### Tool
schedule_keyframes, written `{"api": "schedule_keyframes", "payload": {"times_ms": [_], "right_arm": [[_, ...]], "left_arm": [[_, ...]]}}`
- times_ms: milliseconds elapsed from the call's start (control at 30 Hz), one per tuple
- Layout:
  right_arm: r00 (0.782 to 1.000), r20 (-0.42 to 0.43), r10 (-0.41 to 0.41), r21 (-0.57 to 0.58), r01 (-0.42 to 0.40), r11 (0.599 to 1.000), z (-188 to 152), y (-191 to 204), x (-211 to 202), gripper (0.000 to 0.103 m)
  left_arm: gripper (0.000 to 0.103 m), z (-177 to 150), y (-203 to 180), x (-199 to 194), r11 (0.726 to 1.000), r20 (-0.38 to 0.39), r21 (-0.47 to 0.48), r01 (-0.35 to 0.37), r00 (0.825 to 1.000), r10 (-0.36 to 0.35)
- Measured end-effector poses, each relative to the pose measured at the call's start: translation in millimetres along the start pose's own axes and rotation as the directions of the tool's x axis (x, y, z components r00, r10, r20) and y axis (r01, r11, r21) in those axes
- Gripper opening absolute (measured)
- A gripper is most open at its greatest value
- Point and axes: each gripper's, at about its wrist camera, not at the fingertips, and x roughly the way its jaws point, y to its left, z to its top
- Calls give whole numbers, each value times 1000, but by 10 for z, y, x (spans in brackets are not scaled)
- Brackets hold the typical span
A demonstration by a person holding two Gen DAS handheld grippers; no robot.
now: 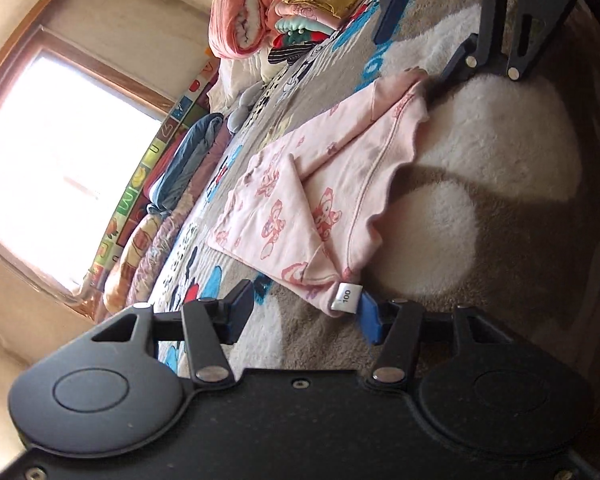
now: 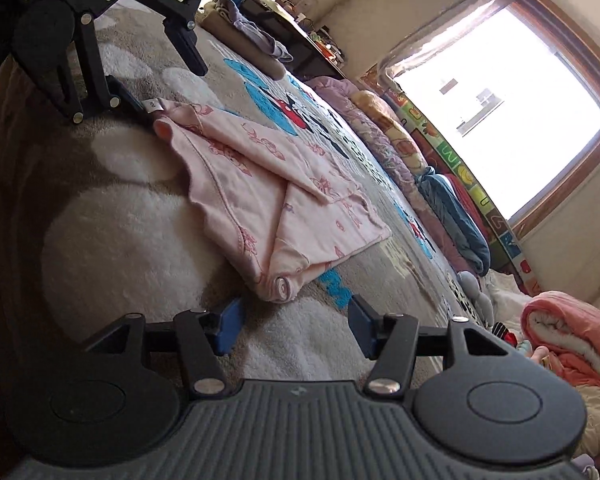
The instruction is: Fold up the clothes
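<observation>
A pink printed garment [image 1: 300,188], partly folded, lies on a fuzzy patterned blanket [image 1: 500,152] near its shaded edge. The left gripper [image 1: 306,314] has its blue-padded fingers [image 1: 370,318] spread wide; one pad sits just beside the white size tag [image 1: 347,298] at the garment's corner, gripping nothing. The right gripper [image 2: 296,326] is likewise spread wide, its fingers [image 2: 228,326] flanking the opposite corner without closing on it.

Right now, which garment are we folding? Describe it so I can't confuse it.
On the grey cartoon-print blanket, between both open grippers, lies the pink garment. Pale pink with red cartoon figures and a white size tag, partly folded, unlike the stacked clothes farther off.
</observation>
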Motion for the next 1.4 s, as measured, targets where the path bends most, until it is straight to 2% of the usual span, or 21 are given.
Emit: {"api": "schedule_keyframes", "payload": {"times_ms": [133, 200, 233, 267, 333, 367, 400, 567, 667, 867, 1067, 1133, 1200, 1300, 1400], "right_arm": [[998, 58, -35, -62, 39, 997, -6, 62, -2, 57], [995, 84, -56, -71, 62, 996, -15, 84, -29, 56], [995, 85, -50, -69, 56, 996, -10, 82, -34, 55], [996, 80, -35, -64, 41, 997, 0, 73, -34, 50], [998, 65, -3, -45, 6, 999, 21, 54, -28, 28], [998, 55, 17, -26, -16, 1000, 33, 42, -20, 18], [998, 46, 38, -7, -38, 999, 45, 31, -12, 15], [996, 54, 78, 43, -80, 996, 113, -4, -147, 13], [995, 59, 81, 70, -85, 994, 160, -44, -329, 13], [993, 84, 85, 146, -97, 985, 258, -214, -641, 12], [990, 116, 84, 253, -111, 961, 296, -503, -436, 12], [988, 127, 84, 289, -117, 950, 308, -602, -361, 12], [987, 137, 83, 325, -124, 938, 319, -700, -287, 12], [982, 161, 102, 419, -162, 893, 298, -873, -86, 12], [974, 190, 123, 541, -209, 815, 223, -1089, 179, 12]], "left_arm": [[52, 6, 12, 61, 998, 23, 4, -63, 998, 63], [31, 27, 1, 91, 997, 14, 20, -72, 997, 71], [28, 38, -17, 97, 997, 9, 32, -72, 997, 72], [24, 49, -35, 102, 996, 5, 43, -72, 997, 72], [17, 60, -52, 103, 997, -11, 44, -65, 998, 66], [8, 64, -49, 92, 997, -15, 41, -64, 998, 65], [8, 69, -43, 78, 997, -17, 38, -65, 998, 66], [6, 99, 34, -66, 998, -10, 13, -54, 998, 54], [6, 104, 90, -225, 1000, -10, 17, -8, 1000, 8], [6, 190, 435, -156, 990, -10, -117, 74, 997, -76], [7, 279, 790, -67, 955, 1, -255, 154, 987, -159], [7, 308, 909, -37, 937, 7, -300, 180, 982, -187], [7, 288, 1071, 126, 892, 19, -383, 239, 968, -252], [7, 246, 1326, 404, 796, 50, -509, 328, 934, -353], [7, 148, 1533, 711, 671, 99, -627, 396, 894, -436]]}}
